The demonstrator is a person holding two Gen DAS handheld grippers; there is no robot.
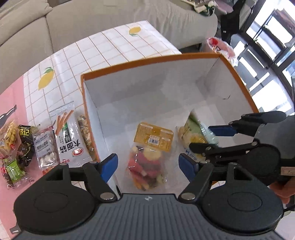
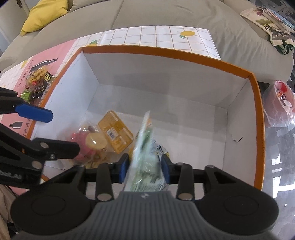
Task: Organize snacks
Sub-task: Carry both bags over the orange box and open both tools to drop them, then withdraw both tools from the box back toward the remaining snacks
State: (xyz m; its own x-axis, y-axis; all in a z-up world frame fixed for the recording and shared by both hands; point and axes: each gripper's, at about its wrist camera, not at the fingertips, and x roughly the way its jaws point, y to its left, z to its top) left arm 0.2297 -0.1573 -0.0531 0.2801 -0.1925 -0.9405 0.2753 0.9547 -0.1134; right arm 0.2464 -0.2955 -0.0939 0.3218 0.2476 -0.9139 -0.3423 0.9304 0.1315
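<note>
- Nearest our left wrist camera, the left gripper (image 1: 148, 166) hangs with its blue pads spread wide and nothing between them; we see it over the near part of the orange-rimmed box (image 1: 147, 61).
- Straight below that gap lies a clear bag of mixed candy (image 1: 146, 166) with a yellow header card, flat on the white floor of the box.
- Our right gripper (image 2: 145, 169) has a green-and-yellow snack packet (image 2: 145, 157) between its pads; the packet is smeared by blur, so we cannot read its print, nor can we tell for certain whether the pads press on it.
- The packet's lower end runs under the gripper's grey body and is hidden from us.
- From the left wrist view, the same packet stands inside the box just beside the candy bag, partly covered by the right gripper's black linkage.
- Outside the box, on the pink and white tiled tablecloth (image 1: 110, 46), wait a breadstick packet (image 1: 71, 136), a small clear bag of white pieces (image 1: 45, 147) and a dark packet (image 1: 25, 140); a nut bag (image 1: 85, 134) is half hidden by the box wall.
- A grey sofa (image 2: 166, 14) stands behind the table.
</note>
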